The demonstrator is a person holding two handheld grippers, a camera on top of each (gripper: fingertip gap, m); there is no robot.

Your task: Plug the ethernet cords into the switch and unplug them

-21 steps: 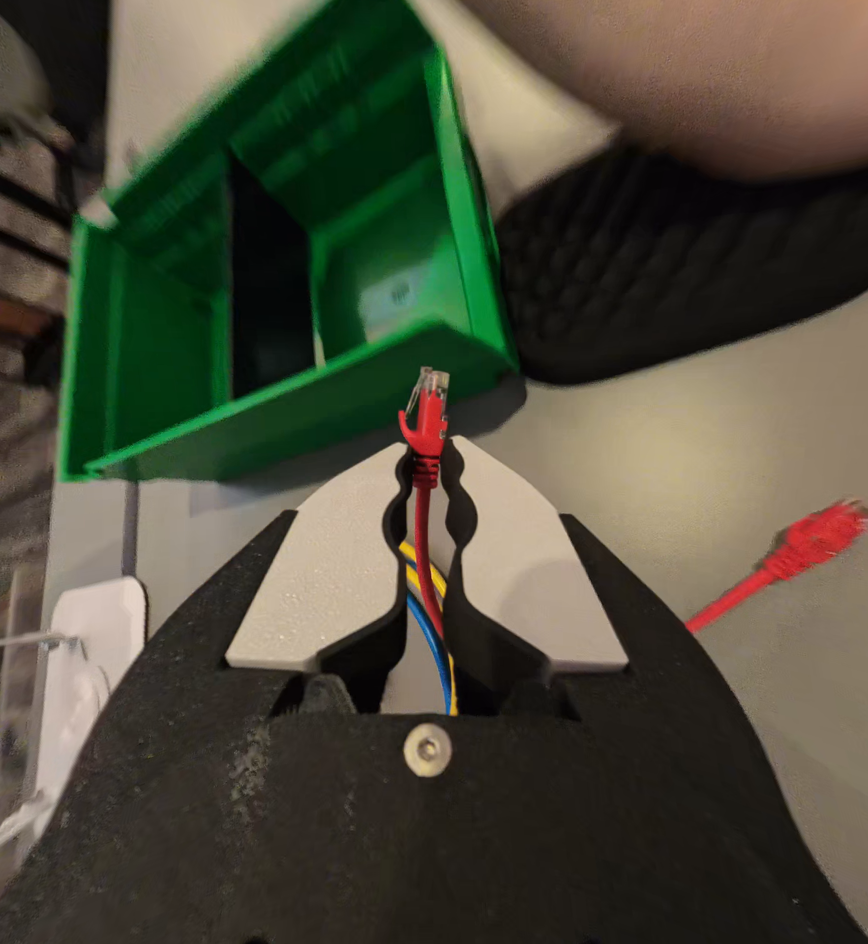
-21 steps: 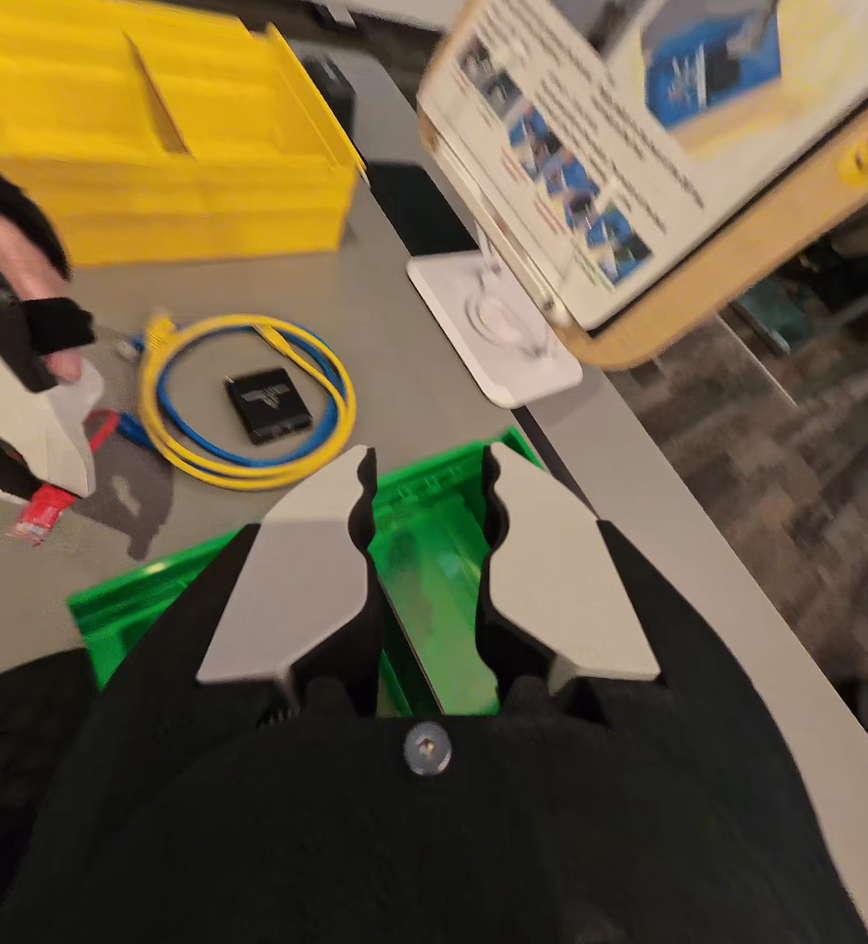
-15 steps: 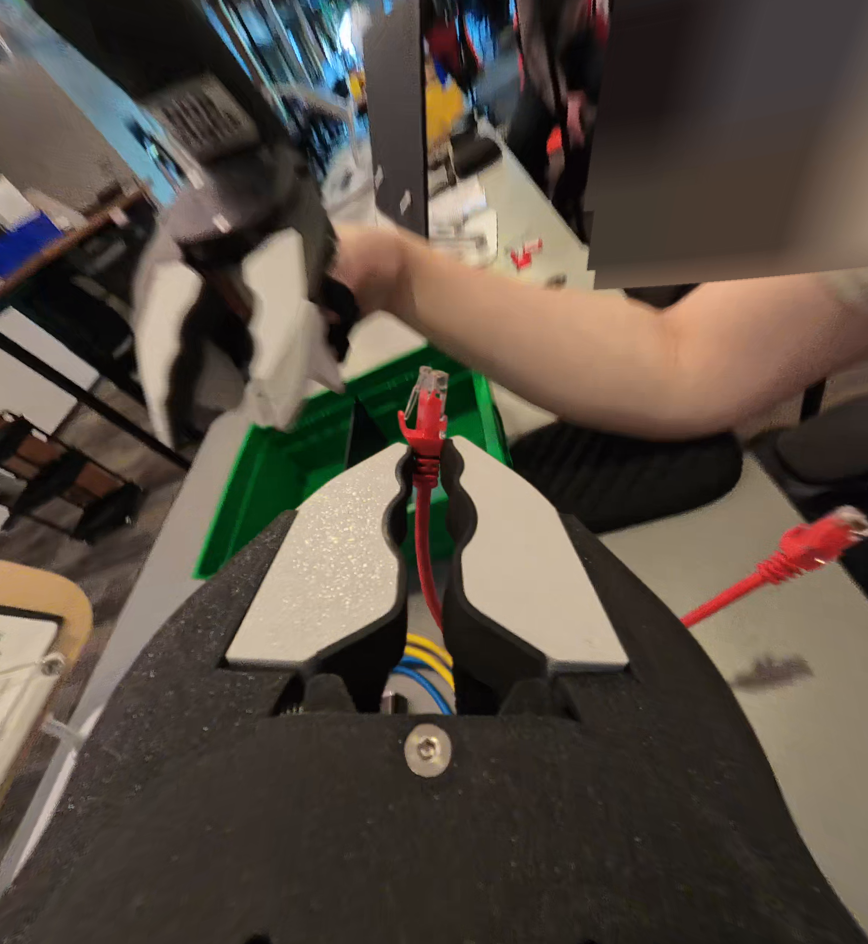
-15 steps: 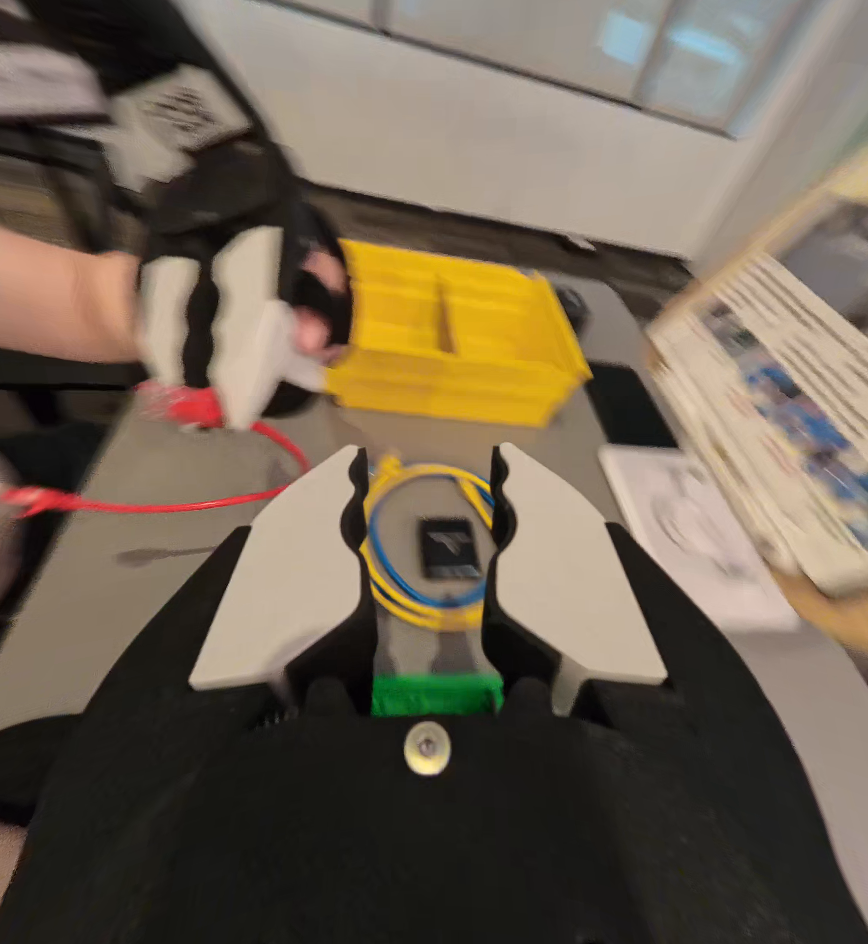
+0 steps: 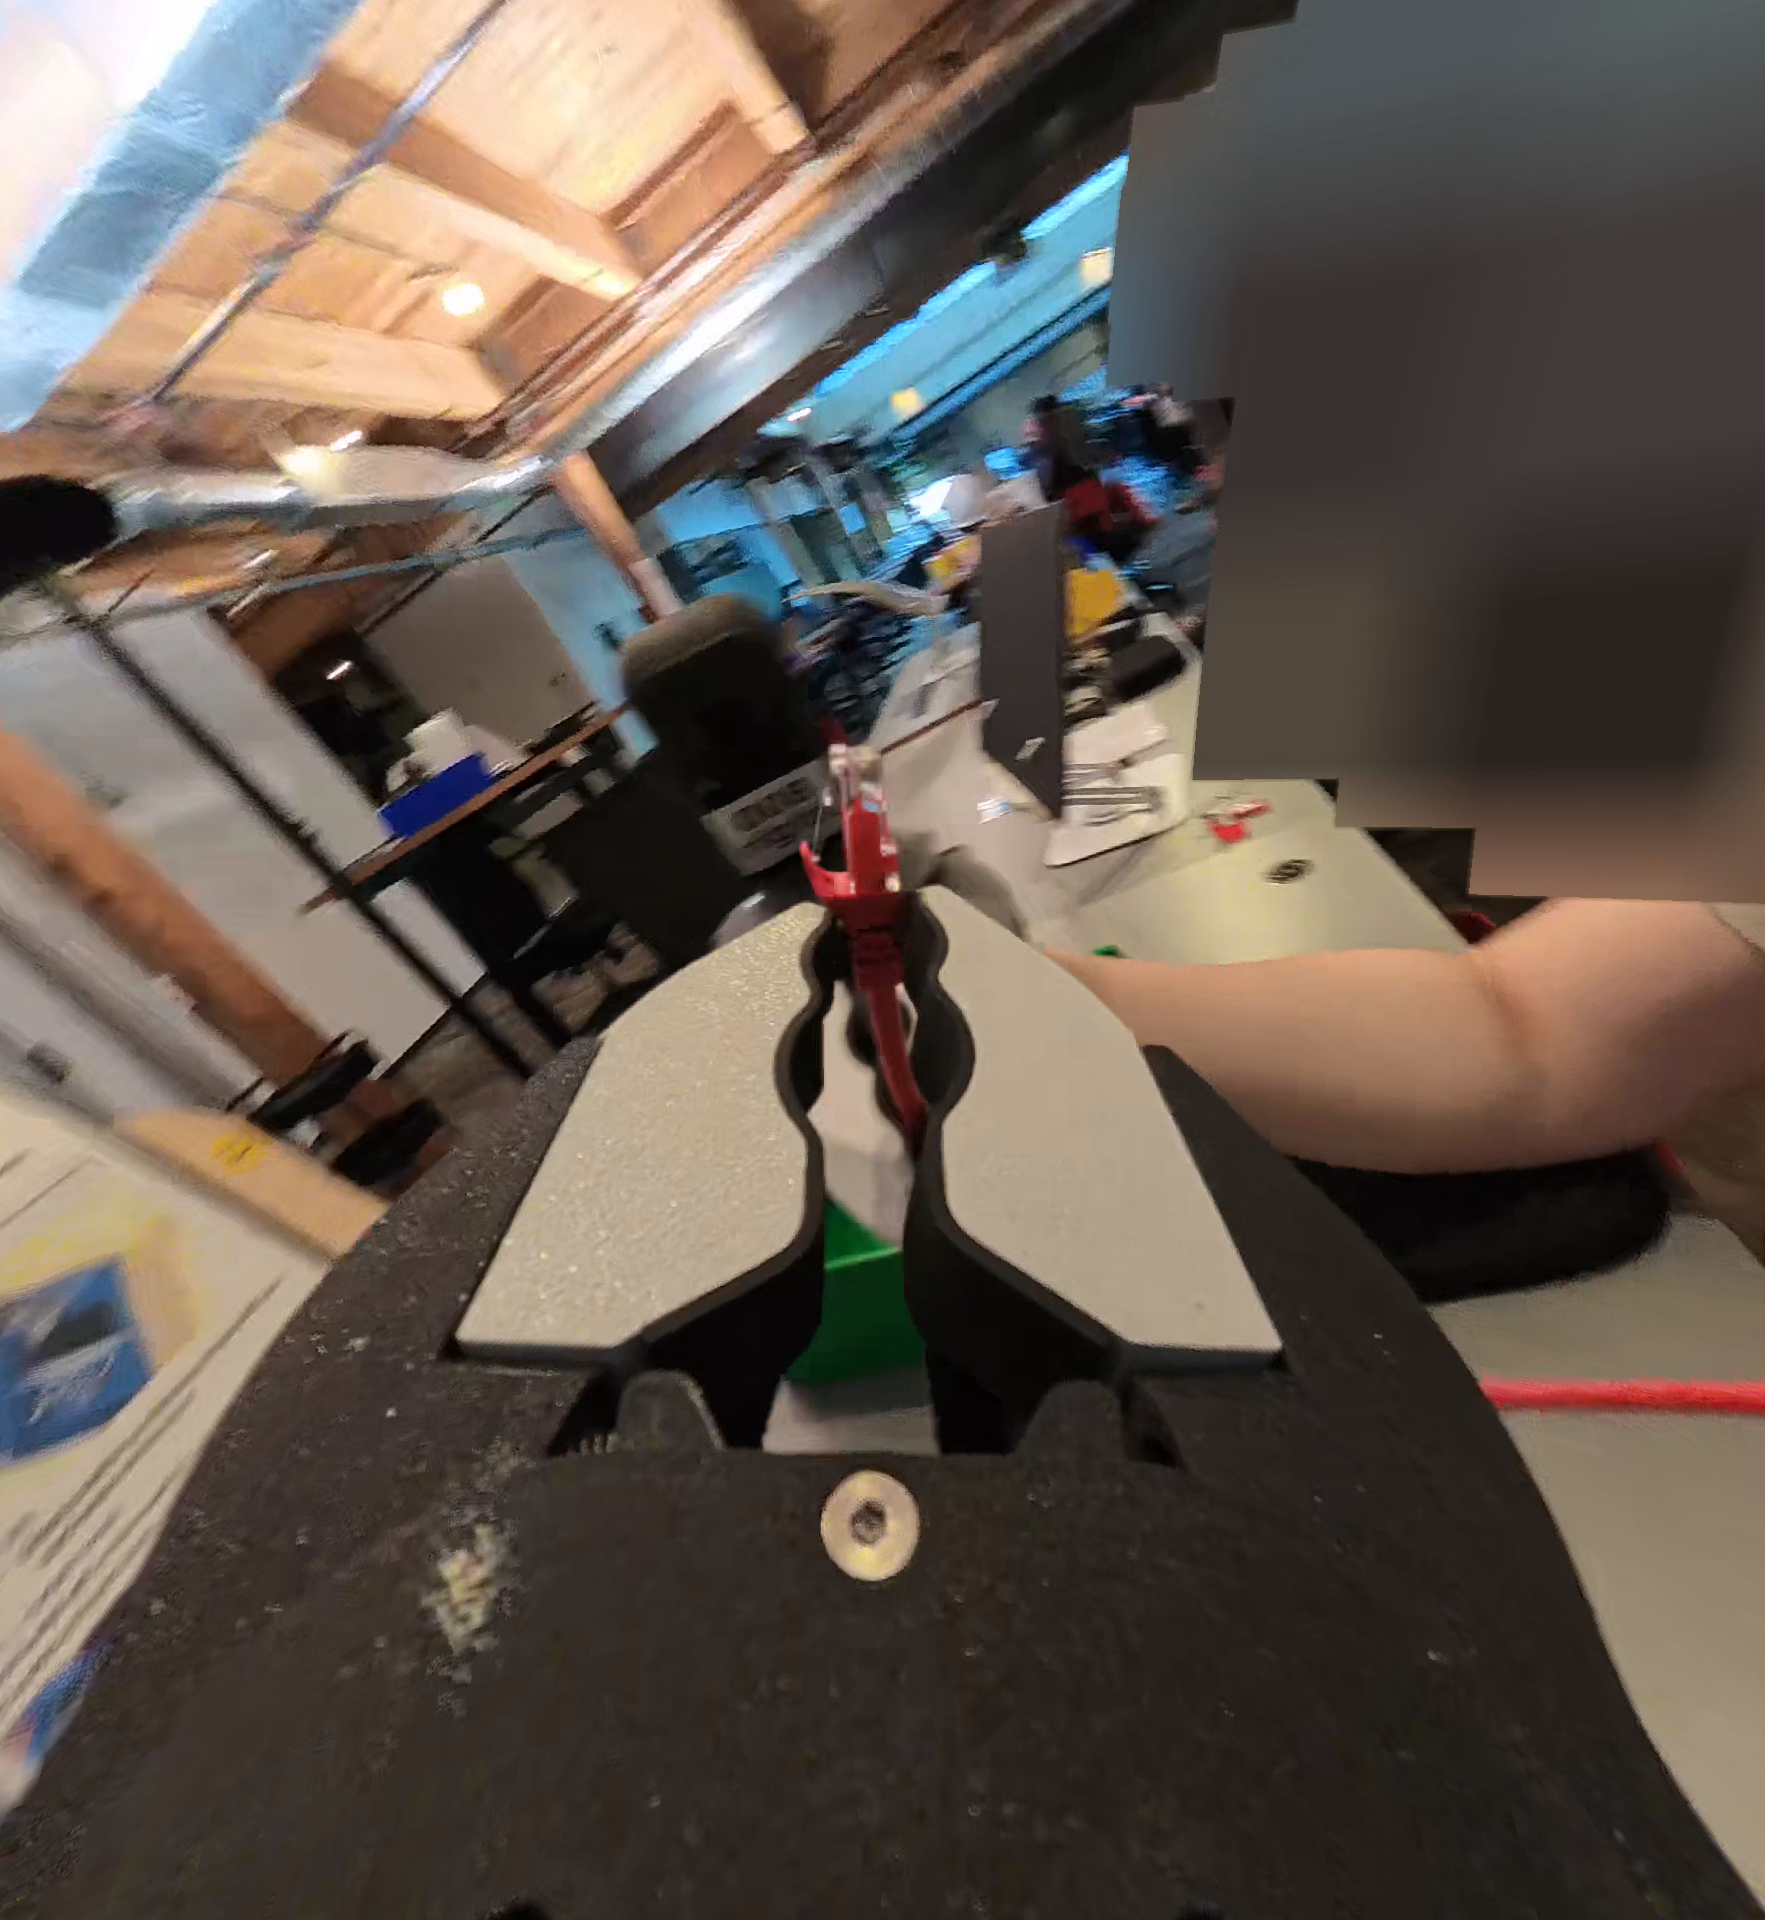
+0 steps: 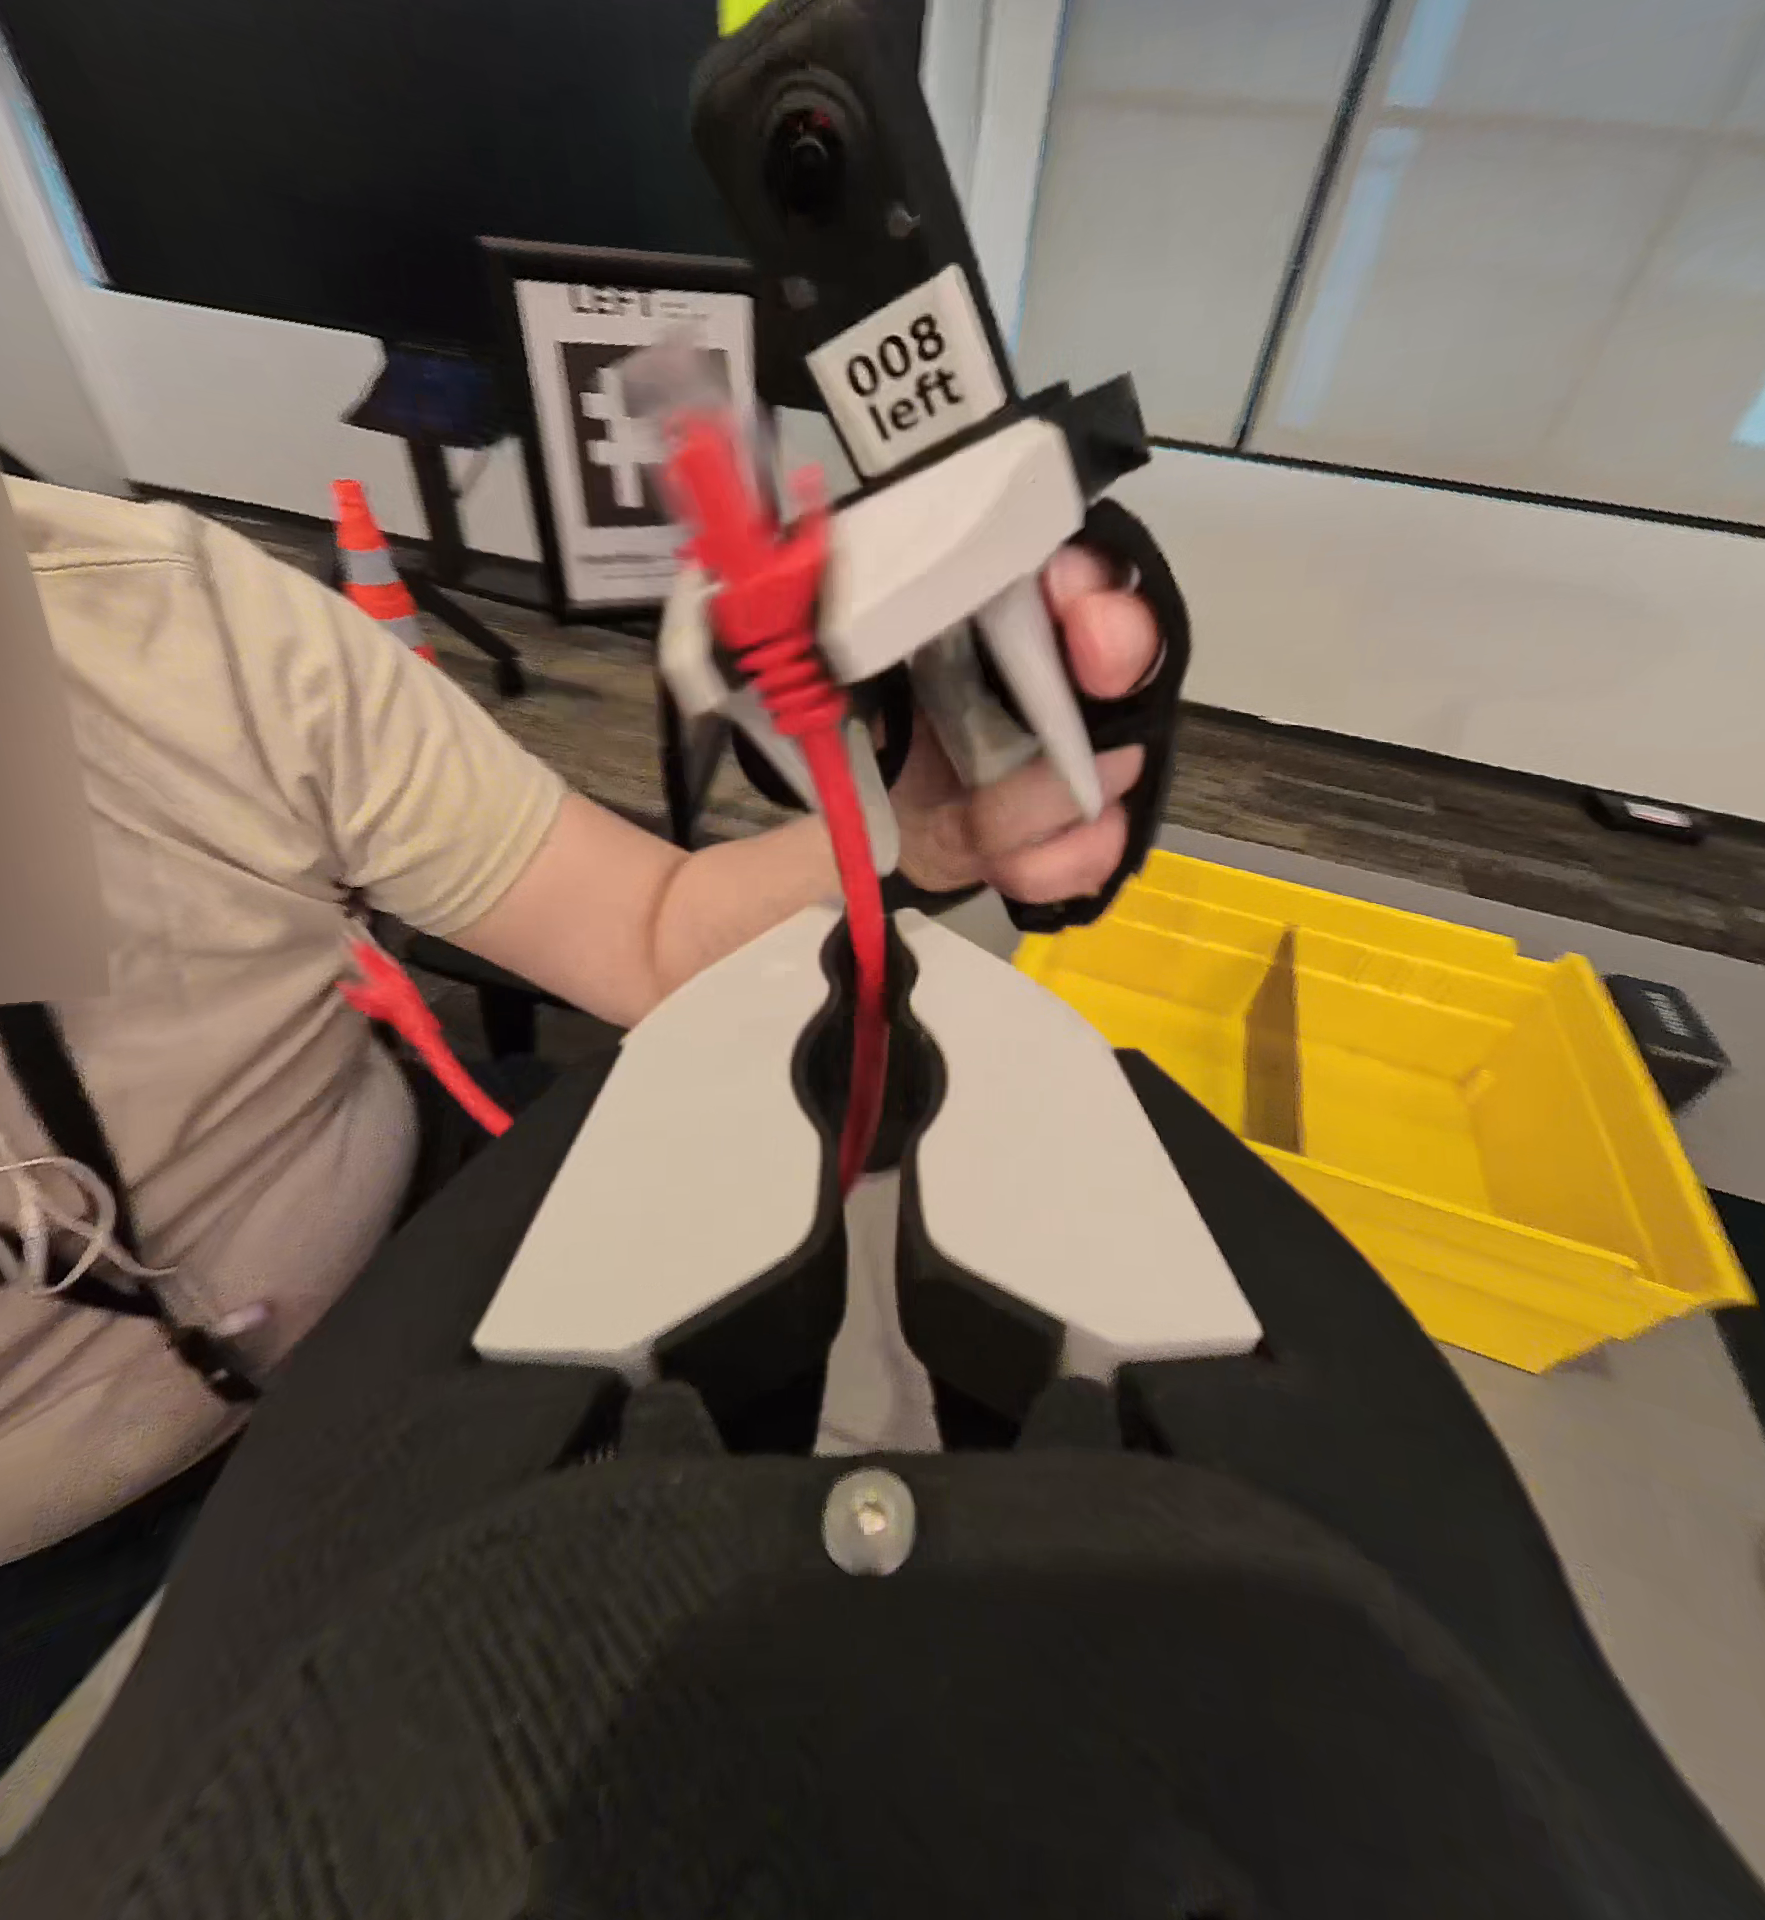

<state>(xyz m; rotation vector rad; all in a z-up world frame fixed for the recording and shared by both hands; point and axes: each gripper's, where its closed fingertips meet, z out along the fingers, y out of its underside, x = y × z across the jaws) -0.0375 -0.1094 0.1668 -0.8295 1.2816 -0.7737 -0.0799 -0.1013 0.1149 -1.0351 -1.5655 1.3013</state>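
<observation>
Both grippers are up off the table with the red ethernet cord (image 6: 836,790) strung between them. The left gripper (image 5: 873,920) is clamped on the ribbed boot just behind the plug (image 5: 850,810), so the clear connector sticks straight out past its fingertips, pointing away along the fingers' own line. From the boot the cord drops down into the right gripper (image 6: 870,935), whose jaws have drawn in close around it; it looks pinched near the tips, though a sliver of gap shows lower down. The cord's long axis runs nearly in line with the right fingers, from the left gripper above down through their throat, and its far end (image 6: 410,1029) dangles off to the left of them by the person's side. No switch shows in either view, so I can't say which way the port lies. The left gripper is the one nearer the plug, and I'd judge it the one to steer it in. A yellow bin (image 6: 1480,1174) sits on the table right of the right fingers.
</observation>
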